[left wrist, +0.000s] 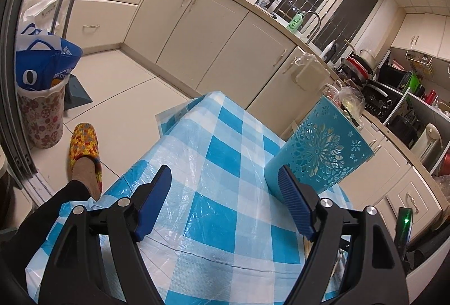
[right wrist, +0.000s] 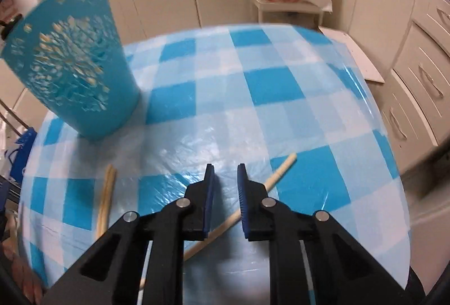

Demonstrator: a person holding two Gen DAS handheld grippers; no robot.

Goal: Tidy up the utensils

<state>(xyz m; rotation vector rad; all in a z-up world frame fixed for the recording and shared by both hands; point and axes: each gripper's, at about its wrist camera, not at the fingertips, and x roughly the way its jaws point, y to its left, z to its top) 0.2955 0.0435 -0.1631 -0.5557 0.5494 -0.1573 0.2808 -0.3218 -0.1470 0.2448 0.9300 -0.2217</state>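
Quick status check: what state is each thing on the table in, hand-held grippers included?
Teal holder: upright on the checked tablecloth.
Single chopstick: lying flat, passing under the right hand-held gripper.
Chopstick pair: lying flat, side by side.
Left hand-held gripper: open, empty.
Right hand-held gripper: narrowly open, holding nothing.
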